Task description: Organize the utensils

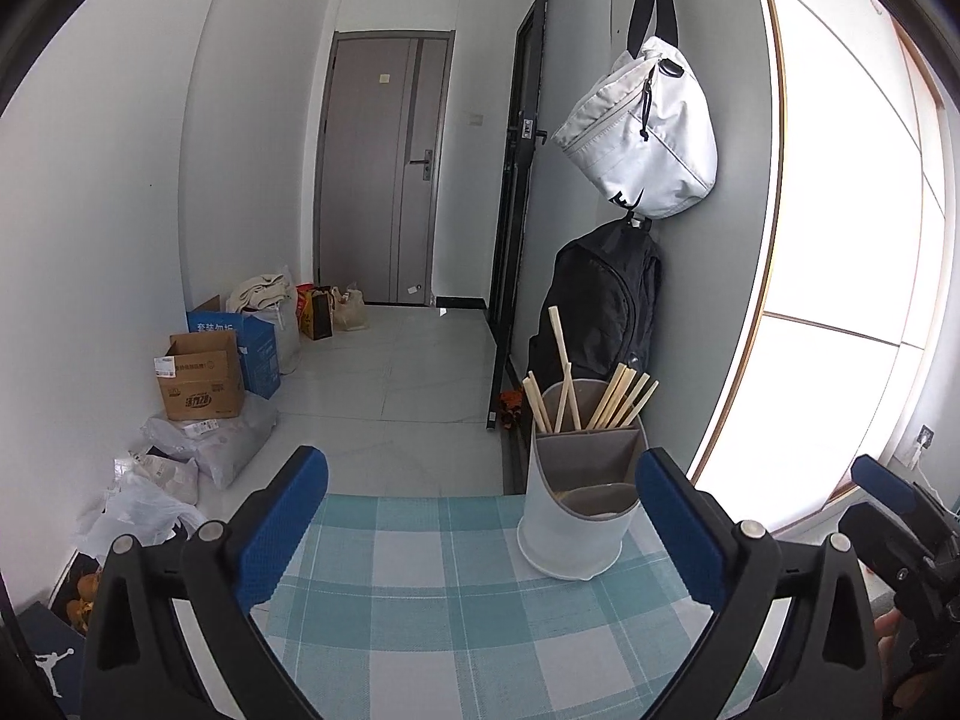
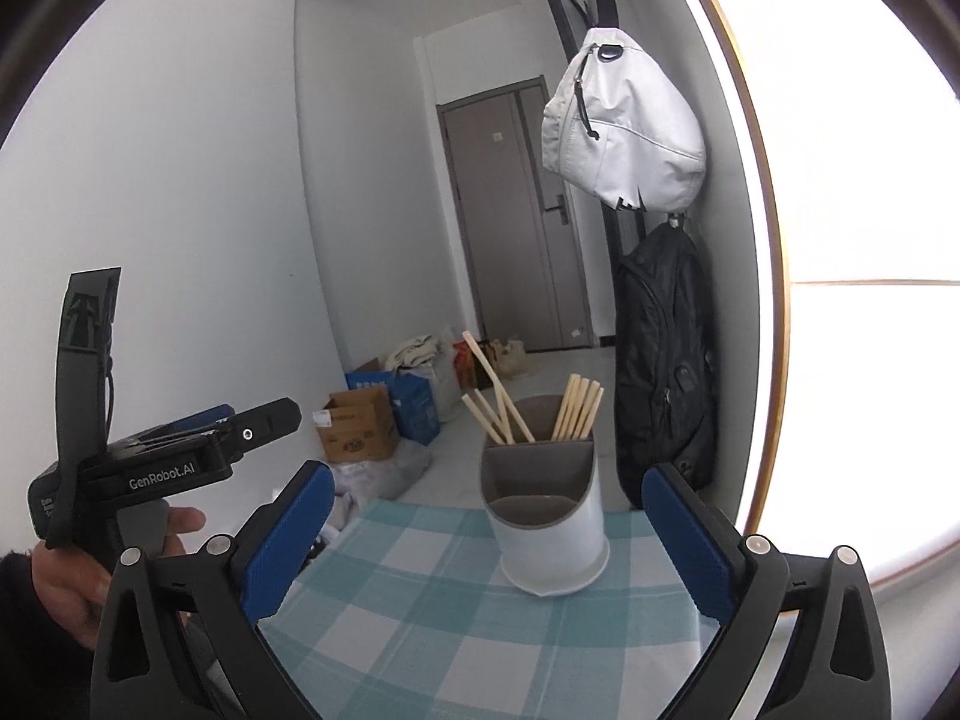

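Observation:
A white utensil holder [image 1: 577, 510] [image 2: 549, 525] with a grey divided insert stands upright near the far edge of a teal checked tablecloth [image 1: 456, 612] [image 2: 456, 612]. Several wooden chopsticks [image 1: 621, 399] [image 2: 577, 405] stick up from its rear compartments; the front compartment looks empty. My left gripper [image 1: 480, 516] is open, its blue pads wide apart, with nothing between them; the holder sits ahead and to the right. My right gripper [image 2: 489, 531] is open and empty, the holder just beyond its fingers. The left gripper's body [image 2: 180, 456] shows in the right wrist view, held by a hand [image 2: 78, 582].
A white bag [image 1: 645, 138] and a black backpack [image 1: 606, 294] hang on the wall behind the table. Cardboard boxes [image 1: 201, 381] and plastic bags [image 1: 174, 474] crowd the floor at the left. A grey door [image 1: 384, 168] closes the hallway. A bright window [image 1: 840, 240] fills the right.

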`<state>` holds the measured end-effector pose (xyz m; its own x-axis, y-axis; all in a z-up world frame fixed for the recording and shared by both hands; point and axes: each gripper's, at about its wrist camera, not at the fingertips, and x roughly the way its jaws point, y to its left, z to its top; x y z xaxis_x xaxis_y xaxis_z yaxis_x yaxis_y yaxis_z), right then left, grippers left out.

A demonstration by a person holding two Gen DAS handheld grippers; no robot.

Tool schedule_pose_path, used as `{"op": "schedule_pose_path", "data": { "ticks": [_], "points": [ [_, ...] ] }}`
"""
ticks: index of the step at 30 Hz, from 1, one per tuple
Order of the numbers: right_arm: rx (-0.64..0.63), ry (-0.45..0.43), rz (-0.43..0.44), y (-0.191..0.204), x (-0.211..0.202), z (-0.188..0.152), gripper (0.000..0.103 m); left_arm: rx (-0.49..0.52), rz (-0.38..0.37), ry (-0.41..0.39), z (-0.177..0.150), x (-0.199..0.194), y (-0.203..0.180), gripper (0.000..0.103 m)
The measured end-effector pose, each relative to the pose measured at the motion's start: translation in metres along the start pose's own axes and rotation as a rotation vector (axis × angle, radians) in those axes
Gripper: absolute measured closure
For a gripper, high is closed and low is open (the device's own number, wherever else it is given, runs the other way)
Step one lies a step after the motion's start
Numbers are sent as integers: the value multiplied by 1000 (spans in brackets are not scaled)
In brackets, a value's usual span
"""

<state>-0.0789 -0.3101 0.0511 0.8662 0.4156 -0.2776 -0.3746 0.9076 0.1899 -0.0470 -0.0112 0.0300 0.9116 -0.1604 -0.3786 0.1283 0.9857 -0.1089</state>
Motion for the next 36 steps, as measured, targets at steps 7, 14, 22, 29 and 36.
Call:
{"op": "schedule_pose_path", "data": {
  "ticks": [7,14,22,29,36],
  "points": [
    [-16,-15,-21,1,2,-15,0,4,12,-6,-14,4,4,3],
    [-21,-1,-20,1,11,-20,0,3,31,11,-27,10,6,3],
    [-21,5,-12,2,13,-21,0,5,25,11,-29,8,4,3],
    [-7,4,-14,-1,13,-21,0,20,43,2,-30,6,1,3],
    [-17,6,-13,0,12,-22,0,16,52,-5,-30,4,1,3]
  ]
}}
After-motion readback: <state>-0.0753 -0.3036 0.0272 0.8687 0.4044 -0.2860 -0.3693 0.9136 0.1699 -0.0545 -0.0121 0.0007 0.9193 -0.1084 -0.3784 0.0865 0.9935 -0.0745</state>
